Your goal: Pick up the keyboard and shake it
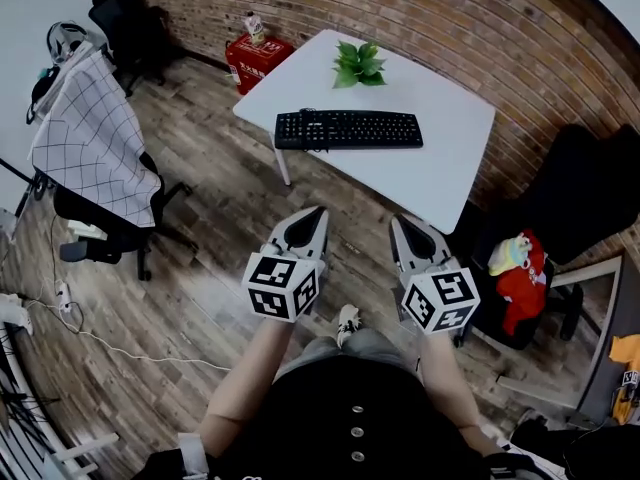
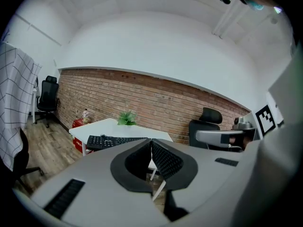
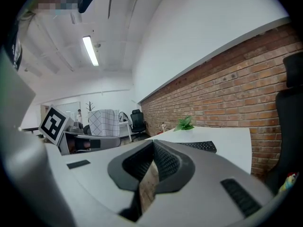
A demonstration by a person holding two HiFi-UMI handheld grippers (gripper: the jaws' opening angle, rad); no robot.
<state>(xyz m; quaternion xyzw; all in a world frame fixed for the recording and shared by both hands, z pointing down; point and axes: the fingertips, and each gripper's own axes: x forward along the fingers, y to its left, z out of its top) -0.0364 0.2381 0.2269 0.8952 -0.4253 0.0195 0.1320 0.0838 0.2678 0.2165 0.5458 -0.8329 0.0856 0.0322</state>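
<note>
While the keyboard (image 1: 348, 129) lay untouched across the middle of the white table (image 1: 450, 173), well ahead of both tools, the step in hand looked like the approach. The left gripper (image 1: 316, 214) and right gripper (image 1: 398, 224) were each clenched on nothing, jaws meeting at the tips. They were held side by side above the floor, short of the table's near edge. To do this step well, I judged, each would need to open before arriving. Each should then take one short end of the keyboard, left on left and right on right, so that it lifted level and did not twist when shaken.

A brick wall (image 1: 400, 8) curved behind the table, and wood-plank flooring (image 1: 200, 188) spread beneath it. The tabletop itself was plain and mostly bare. A chair draped in checked cloth (image 1: 90, 138) stood well off to the left, and a black office chair (image 1: 590, 188) sat near the table's right side. A red box (image 1: 258, 58) stood on the floor by the far corner. A small green plant (image 1: 357, 65) sat on the table just beyond the keyboard.
</note>
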